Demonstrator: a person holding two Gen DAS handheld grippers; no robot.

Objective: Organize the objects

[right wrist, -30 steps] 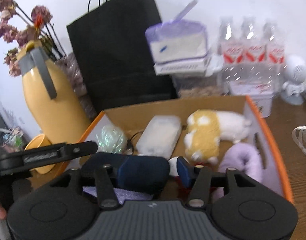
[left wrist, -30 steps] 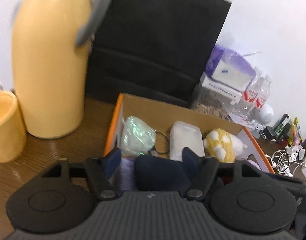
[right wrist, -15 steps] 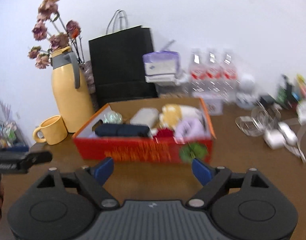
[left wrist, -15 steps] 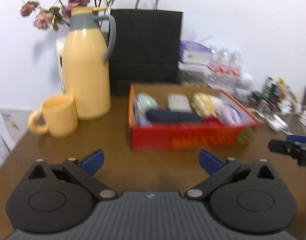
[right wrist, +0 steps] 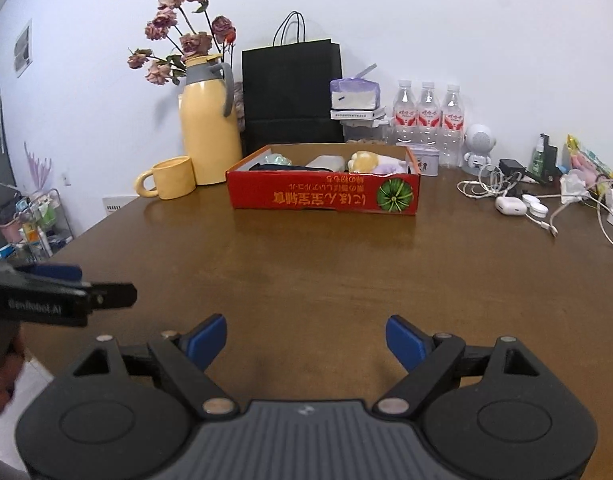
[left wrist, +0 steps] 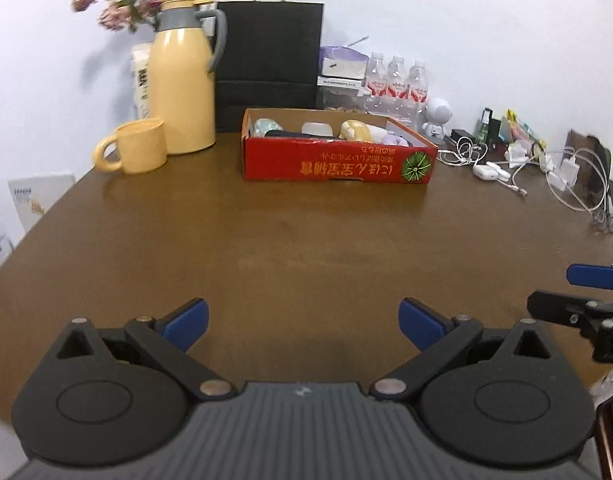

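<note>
Both my left gripper (left wrist: pixel 302 320) and right gripper (right wrist: pixel 306 338) stand wide, nothing between them, over bare table (left wrist: pixel 306 248). The red box (right wrist: pixel 322 196) sits well ahead, items inside. I judge the sorting done; best to keep clear.

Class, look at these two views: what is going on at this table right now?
A person holds two grippers over a brown table. The left gripper and right gripper are both open and empty. The red cardboard box near the wall already holds a dark blue pouch, a plush toy and other small items. Nothing is being handled.
</note>
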